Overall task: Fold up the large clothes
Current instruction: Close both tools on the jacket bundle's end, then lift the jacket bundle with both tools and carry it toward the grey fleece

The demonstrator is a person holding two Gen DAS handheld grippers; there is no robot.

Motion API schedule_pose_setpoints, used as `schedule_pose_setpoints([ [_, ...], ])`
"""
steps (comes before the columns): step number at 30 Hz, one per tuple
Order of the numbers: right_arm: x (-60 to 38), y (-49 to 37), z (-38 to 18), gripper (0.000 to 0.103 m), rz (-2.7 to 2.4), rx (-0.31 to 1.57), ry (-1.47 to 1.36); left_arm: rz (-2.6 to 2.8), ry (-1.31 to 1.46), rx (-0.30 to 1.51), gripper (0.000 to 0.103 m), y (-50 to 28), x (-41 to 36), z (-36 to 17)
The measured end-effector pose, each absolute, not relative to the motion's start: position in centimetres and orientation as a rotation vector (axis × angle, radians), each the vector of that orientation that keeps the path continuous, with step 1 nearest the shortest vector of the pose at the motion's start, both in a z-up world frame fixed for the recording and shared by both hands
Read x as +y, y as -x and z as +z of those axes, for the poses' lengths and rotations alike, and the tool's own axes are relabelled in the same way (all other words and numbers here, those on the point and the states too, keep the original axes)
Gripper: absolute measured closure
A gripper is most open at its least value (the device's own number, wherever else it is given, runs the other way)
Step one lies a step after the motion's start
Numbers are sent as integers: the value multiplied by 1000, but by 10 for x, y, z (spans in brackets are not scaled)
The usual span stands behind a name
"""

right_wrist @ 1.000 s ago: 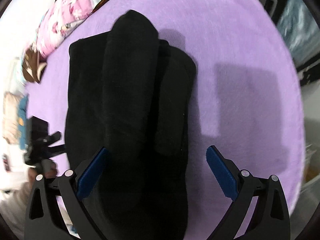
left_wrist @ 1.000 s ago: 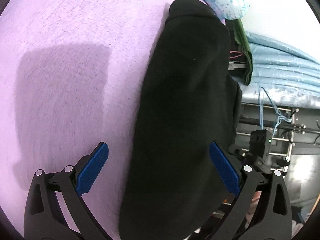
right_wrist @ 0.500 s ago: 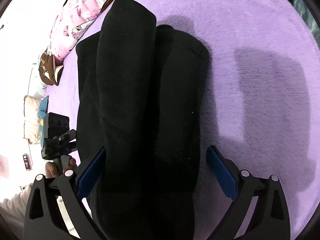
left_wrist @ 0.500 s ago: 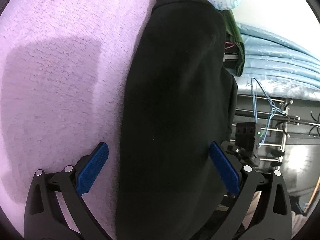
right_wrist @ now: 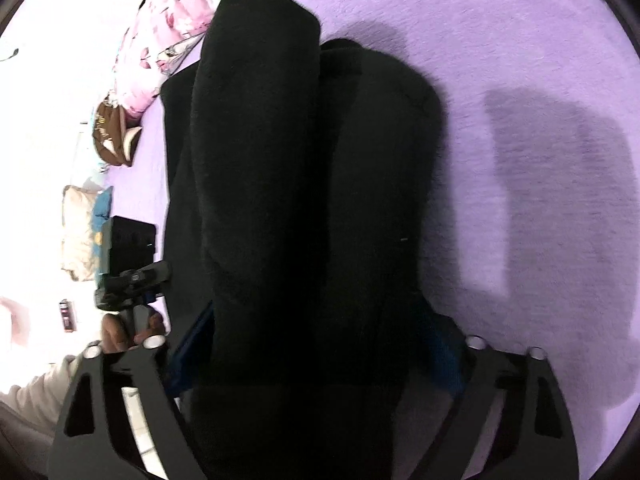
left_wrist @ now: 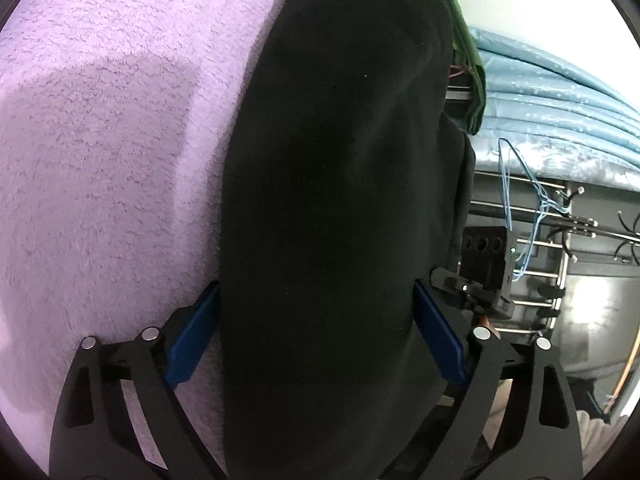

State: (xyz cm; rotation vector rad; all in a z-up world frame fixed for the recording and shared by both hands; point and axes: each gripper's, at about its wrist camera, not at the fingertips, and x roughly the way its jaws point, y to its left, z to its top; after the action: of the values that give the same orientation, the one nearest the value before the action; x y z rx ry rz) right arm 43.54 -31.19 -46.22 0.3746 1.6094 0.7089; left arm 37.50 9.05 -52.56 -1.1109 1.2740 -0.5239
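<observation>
Fingers first: my left gripper (left_wrist: 316, 336) had just been closing, its blue pads (left_wrist: 192, 340) drawn in against both sides of the black garment (left_wrist: 340, 200), one on each flank of the long folded bundle. By the left wrist view the pads touched the cloth; I logged it as a grip on the garment.

My right gripper (right_wrist: 316, 344) had likewise just been closing. Its pads (right_wrist: 444, 360) were mostly buried in dark fabric, only slivers of blue showing at each side, the cloth bulging over them. Pressed on, as far as I could see.

Garment lay on the purple fleece blanket (left_wrist: 100, 160), folded lengthwise into a thick roll. In the right wrist view it showed as stacked ridges (right_wrist: 256, 140) running away from me, a flatter layer underneath on the left.

Noted around it:
- Floral pink pillow (right_wrist: 168, 40) at the far end of the blanket.
- Small brown item (right_wrist: 112, 136) near it, identity unclear.
- Pale blue curtain-like cloth (left_wrist: 560, 112) off the bed edge, with metal rack bars (left_wrist: 540, 240) and a blue wire hanger (left_wrist: 524, 208) below.
- Gripper shadows (right_wrist: 560, 200) fell on the blanket beside the garment.
</observation>
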Motion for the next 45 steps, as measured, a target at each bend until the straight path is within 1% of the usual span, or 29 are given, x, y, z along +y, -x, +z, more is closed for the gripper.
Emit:
schedule_pose_setpoints([
  [4,-306,-434,-466,32,716,1636,-362,-538,1124,1277,21,-374,96,-532],
  [5,-306,-433,-468,33,719,1644,-363,-540,1120,1277,24,-373,96,-533],
  [7,-308,-433,-468,37,731,1647,-369,-542,1106,1275,27,-373,96,-533],
  [9,-304,-429,-464,43,753,1606,-316,-541,1104,1272,30,-373,95,-533],
  [12,-306,-427,-461,48,753,1591,-348,-535,1122,1264,31,-371,97,-535],
  [15,-308,-425,-458,50,748,1580,-361,-535,1138,1251,33,-369,97,-535],
  [18,-305,-422,-449,56,765,1543,-330,-535,1165,1248,35,-368,100,-536],
  [22,-310,-420,-439,60,773,1527,-349,-555,1191,1236,39,-367,101,-532],
  [26,-315,-418,-431,60,765,1527,-417,-577,1186,1222,43,-365,98,-523],
  [28,-318,-415,-424,60,782,1509,-429,-582,1180,1213,44,-362,97,-515],
  [38,-328,-393,-388,60,839,1463,-475,-636,1109,1188,45,-346,91,-477],
  [45,-333,-371,-357,60,906,1410,-496,-674,1048,1156,45,-324,88,-437],
])
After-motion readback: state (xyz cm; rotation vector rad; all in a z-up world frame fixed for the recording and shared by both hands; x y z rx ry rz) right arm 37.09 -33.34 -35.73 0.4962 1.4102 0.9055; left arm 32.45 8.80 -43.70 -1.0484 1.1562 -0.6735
